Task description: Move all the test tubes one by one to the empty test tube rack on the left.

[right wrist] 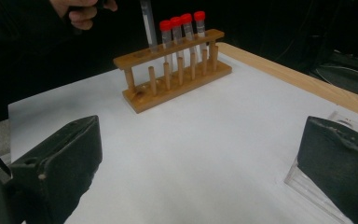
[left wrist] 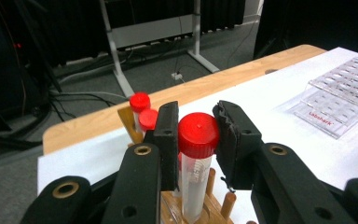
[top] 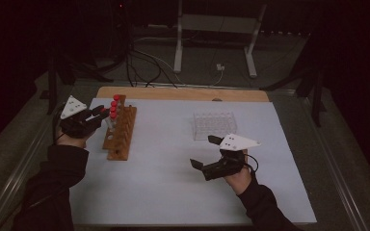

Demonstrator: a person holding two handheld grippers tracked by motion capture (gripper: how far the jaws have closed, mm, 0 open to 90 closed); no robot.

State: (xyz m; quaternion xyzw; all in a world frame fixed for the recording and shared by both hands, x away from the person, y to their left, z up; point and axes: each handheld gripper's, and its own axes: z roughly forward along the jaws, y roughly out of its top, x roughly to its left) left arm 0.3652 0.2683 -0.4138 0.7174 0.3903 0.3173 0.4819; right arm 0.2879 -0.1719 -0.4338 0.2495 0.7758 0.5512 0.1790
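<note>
A wooden rack (top: 120, 134) (right wrist: 177, 88) stands at the left of the white sheet with several red-capped tubes in it. My left gripper (top: 101, 113) (left wrist: 196, 113) reaches in from the rack's left side. Its pads press both sides of the red cap of the nearest tube (left wrist: 198, 135) (top: 112, 116), which stands upright in its hole. Two more caps (left wrist: 140, 101) show behind it. My right gripper (top: 204, 151) (right wrist: 200, 154) hovers low over the middle-right of the sheet, jaws wide apart and holding nothing.
A clear plastic tube rack (top: 214, 125) (left wrist: 345, 98) (right wrist: 342, 116) sits just beyond the right gripper. The white sheet (top: 173, 183) covers a wooden table (top: 183, 93). Cables and a white stand (top: 212, 24) lie on the floor behind the table.
</note>
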